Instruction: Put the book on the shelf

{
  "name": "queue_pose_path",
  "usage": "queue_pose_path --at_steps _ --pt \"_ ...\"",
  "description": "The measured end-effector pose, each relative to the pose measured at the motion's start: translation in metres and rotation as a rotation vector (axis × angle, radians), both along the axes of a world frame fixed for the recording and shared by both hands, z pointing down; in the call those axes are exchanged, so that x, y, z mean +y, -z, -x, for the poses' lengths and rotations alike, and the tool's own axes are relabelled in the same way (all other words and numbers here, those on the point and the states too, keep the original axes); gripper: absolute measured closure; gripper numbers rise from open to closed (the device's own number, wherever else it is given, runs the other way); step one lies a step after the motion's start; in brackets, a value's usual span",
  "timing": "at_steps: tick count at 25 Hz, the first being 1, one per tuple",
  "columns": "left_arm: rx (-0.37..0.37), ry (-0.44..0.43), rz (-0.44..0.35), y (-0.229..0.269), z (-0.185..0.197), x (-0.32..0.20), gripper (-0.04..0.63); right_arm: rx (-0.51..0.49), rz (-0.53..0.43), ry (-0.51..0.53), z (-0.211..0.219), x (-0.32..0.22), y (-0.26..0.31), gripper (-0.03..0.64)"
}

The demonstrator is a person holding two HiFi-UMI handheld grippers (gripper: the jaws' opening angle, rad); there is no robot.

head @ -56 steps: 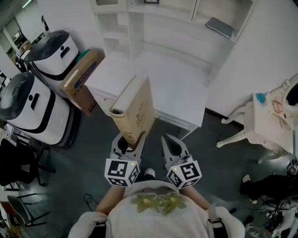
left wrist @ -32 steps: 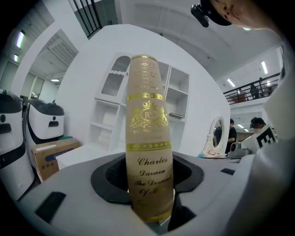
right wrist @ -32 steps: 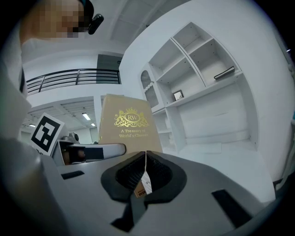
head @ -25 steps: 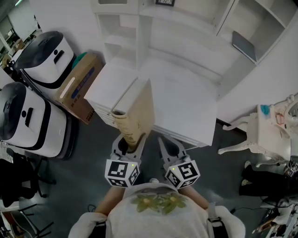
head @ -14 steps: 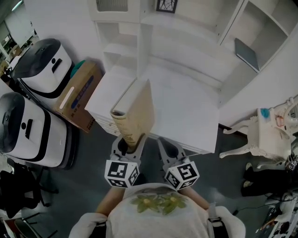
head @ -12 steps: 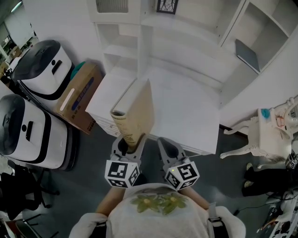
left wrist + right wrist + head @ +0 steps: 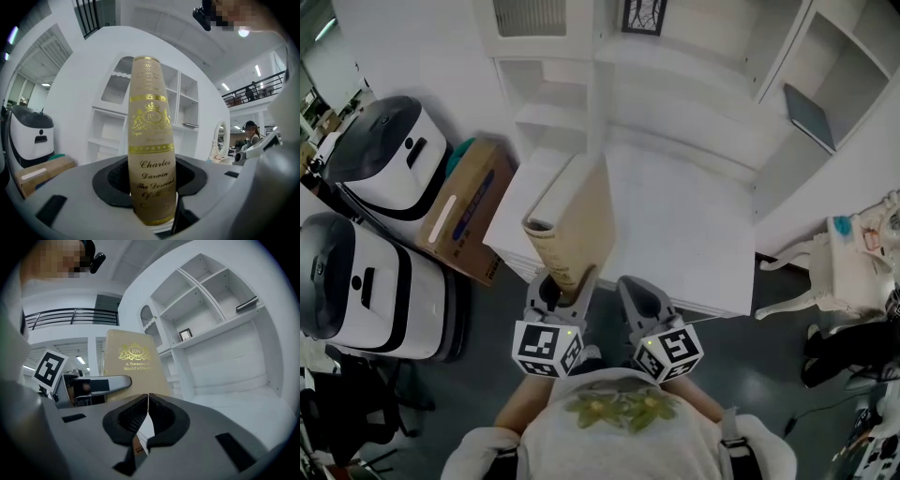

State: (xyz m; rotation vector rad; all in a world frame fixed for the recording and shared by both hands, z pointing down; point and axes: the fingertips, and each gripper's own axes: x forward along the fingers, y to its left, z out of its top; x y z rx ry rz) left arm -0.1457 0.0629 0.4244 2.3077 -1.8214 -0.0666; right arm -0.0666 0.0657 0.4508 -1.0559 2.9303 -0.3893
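Observation:
A tan hardback book (image 7: 577, 223) with gold lettering stands upright, spine towards me, and my left gripper (image 7: 562, 287) is shut on its lower end. In the left gripper view its spine (image 7: 151, 154) fills the middle between the jaws (image 7: 152, 208). My right gripper (image 7: 638, 302) hangs beside it, shut with nothing between its pads. The right gripper view shows those closed jaws (image 7: 146, 420) with the book's cover (image 7: 133, 365) to their left. The white shelf unit (image 7: 698, 80) stands ahead behind a white desk top (image 7: 684, 234); its open compartments (image 7: 206, 301) are at the upper right.
Two white-and-black machines (image 7: 382, 136) (image 7: 356, 281) and a cardboard box (image 7: 467, 208) stand at the left. A grey flat item (image 7: 811, 116) lies in a right-hand shelf compartment, and a small framed picture (image 7: 642, 13) sits up on the shelf. A white side table (image 7: 853, 267) stands at the right.
The desk and shelf have drawn closer and slid slightly right in the head view. The book stays upright in the left gripper and the right gripper stays shut beside it.

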Motion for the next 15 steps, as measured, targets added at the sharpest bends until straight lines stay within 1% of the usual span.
queue_pose_path --at_steps 4,9,15 --pt "-0.003 -0.017 -0.032 0.009 0.008 -0.011 0.368 0.001 0.003 -0.031 0.003 -0.002 -0.001 0.586" --pt "-0.009 -0.024 -0.066 0.019 0.008 -0.024 0.368 0.014 0.013 -0.065 -0.007 -0.009 -0.006 0.586" --pt "-0.017 -0.023 -0.093 0.028 0.008 -0.043 0.368 0.010 0.016 -0.079 -0.010 -0.027 -0.009 0.586"
